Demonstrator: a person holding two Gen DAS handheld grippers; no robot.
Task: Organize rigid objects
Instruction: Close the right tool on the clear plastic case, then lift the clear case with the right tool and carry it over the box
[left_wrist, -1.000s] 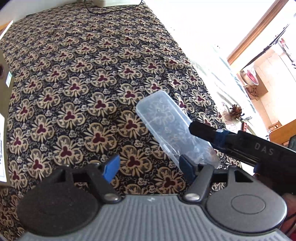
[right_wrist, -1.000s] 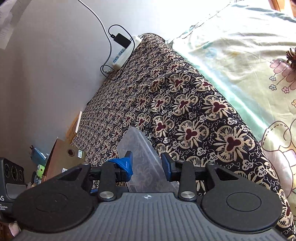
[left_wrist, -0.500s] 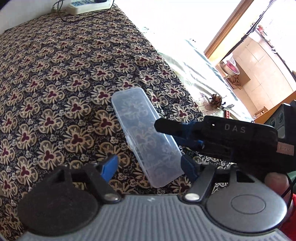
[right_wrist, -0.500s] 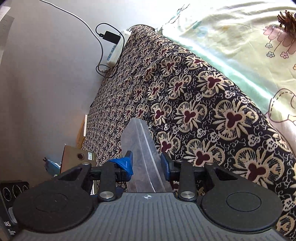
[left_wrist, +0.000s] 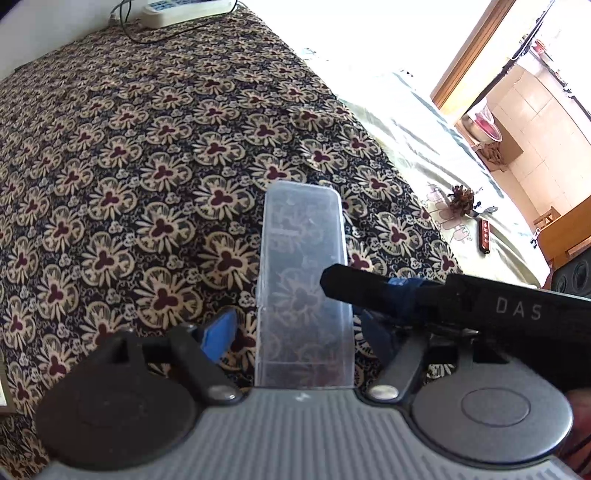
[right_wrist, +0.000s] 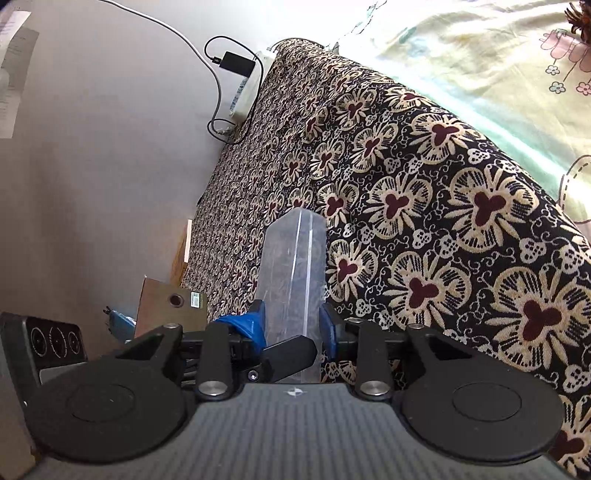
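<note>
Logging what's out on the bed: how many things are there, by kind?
Clear plastic case: 1
White power strip: 1
Pine cone: 1
Small red bar-shaped item: 1
Total: 4

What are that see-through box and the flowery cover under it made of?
The box looks like clear, slightly frosted hard plastic: the flower pattern shows through it and its edges are crisp and moulded. The cover appears to be woven cloth, matte, with a printed or woven flower pattern; which one is unclear.

clear plastic case (left_wrist: 303, 280) swung between left gripper (left_wrist: 299, 332) fingers, lengthwise
</note>
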